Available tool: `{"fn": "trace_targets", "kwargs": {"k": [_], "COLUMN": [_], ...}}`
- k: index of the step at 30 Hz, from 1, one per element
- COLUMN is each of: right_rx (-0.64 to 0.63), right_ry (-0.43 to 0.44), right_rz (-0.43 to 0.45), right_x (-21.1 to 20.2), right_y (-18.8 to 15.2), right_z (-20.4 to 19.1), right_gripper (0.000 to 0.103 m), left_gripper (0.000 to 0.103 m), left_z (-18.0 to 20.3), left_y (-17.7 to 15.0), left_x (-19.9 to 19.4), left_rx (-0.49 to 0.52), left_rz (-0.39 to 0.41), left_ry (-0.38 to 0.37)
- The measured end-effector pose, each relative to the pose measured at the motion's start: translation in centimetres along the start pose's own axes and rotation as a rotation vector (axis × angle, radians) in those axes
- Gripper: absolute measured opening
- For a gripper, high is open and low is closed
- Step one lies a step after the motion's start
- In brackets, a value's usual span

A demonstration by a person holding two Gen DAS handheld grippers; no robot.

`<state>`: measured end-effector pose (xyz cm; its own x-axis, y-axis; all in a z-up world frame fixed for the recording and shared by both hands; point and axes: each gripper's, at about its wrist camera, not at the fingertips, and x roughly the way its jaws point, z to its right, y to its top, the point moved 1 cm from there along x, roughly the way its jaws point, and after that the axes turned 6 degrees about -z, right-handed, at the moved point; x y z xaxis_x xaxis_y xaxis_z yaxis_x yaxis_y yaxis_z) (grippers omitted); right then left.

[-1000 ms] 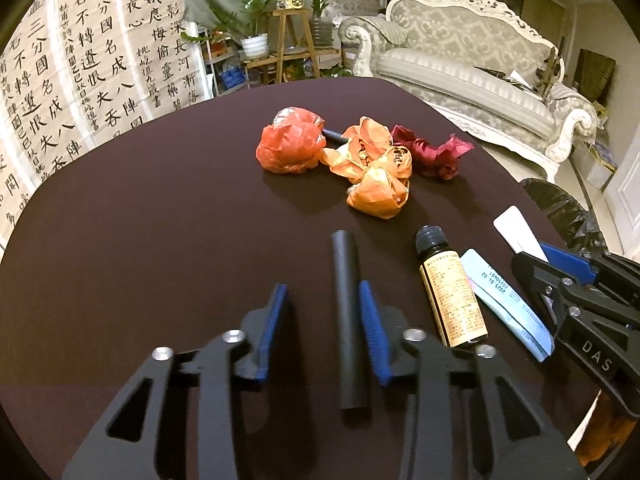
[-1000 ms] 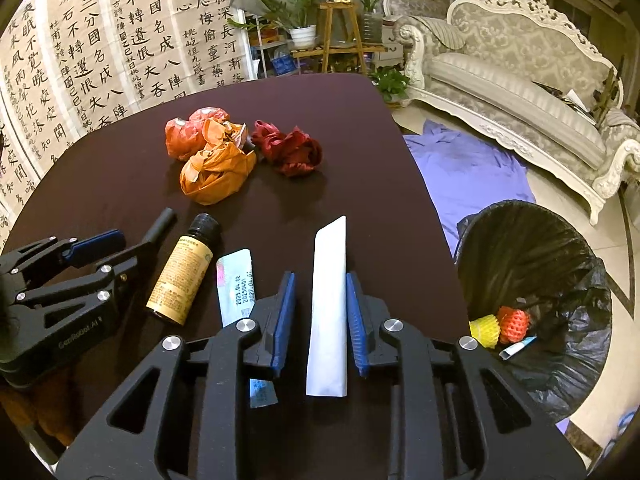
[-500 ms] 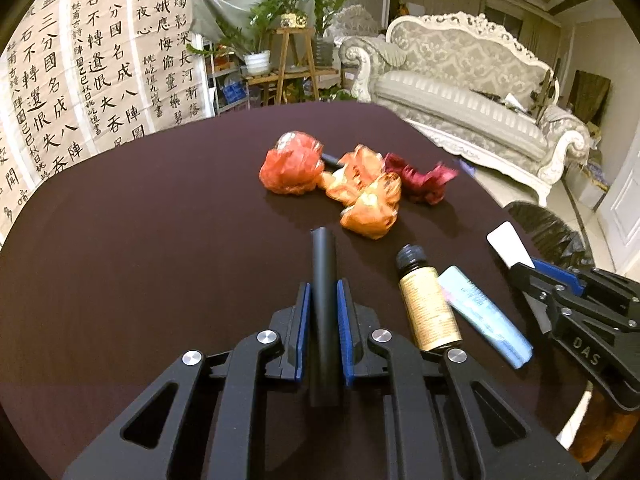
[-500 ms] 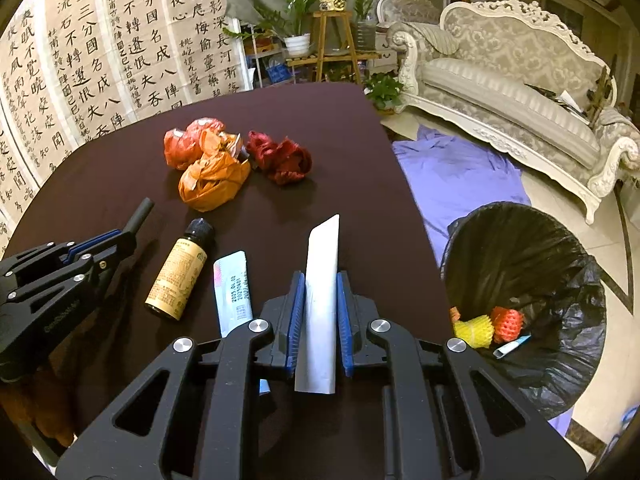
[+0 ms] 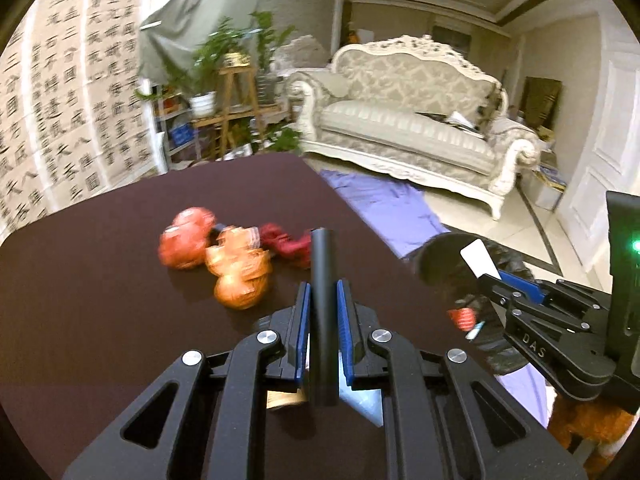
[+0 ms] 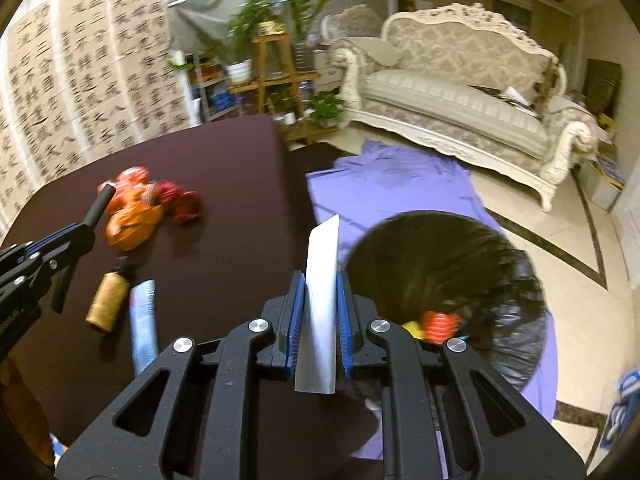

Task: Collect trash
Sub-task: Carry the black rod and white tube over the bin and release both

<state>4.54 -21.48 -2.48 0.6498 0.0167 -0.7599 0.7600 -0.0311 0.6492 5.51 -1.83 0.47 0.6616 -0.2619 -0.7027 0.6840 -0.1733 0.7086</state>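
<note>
While both hands are up off the table (image 6: 224,184), here's where I'm at: my left gripper (image 5: 323,312) is clamped tight on a black tube (image 5: 322,280), pads pinching it around the middle so it sticks out in front and behind, and my right gripper (image 6: 320,304) is squeezed shut on a flat white strip (image 6: 322,280), held around the middle with the pointed end poking forward. The strip sits right next to the mouth of the black-lined trash bin (image 6: 500,280) on the floor beside the table, which already has some orange and yellow bits in it. Judging by looks, the tube is stiff and light, smooth enough that it could slide lengthways if I loosen up at all, so a mid-length pinch seems right. The strip looks like thin card or plastic, basically weightless, and it'll probably flutter instead of dropping straight, so I'd get well over the bin before letting go. On the table there's a pile of crumpled orange and red wrappers (image 6: 140,208), soft and squishy, grab anywhere. The little brown bottle (image 6: 105,300) looks like glass, so I'd take it across the body, gently. The flat blue sachet (image 6: 142,324) right beside it is the annoying one, probably needs an edge pick.
</note>
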Motion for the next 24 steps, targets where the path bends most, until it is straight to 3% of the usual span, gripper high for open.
{"fn": "trace_targets", "kwargs": {"k": [11, 24], "right_rx": [0.101, 0.161], "right_ry": [-0.087, -0.12], "right_rz": [0.017, 0.011], "right_x": [0.8, 2.9], "right_y": [-0.1, -0.4], "right_z": [6.9, 11.3], "right_gripper": [0.016, 0.016], "left_gripper": [0.014, 0.014], "left_z": [7.4, 12.6], "left_y": [2.3, 3.5], "left_x": [3.8, 9.4], "left_rx": [0.104, 0.188], "left_rz": [-0.007, -0.046], "left_ry": [-0.073, -0.06]}}
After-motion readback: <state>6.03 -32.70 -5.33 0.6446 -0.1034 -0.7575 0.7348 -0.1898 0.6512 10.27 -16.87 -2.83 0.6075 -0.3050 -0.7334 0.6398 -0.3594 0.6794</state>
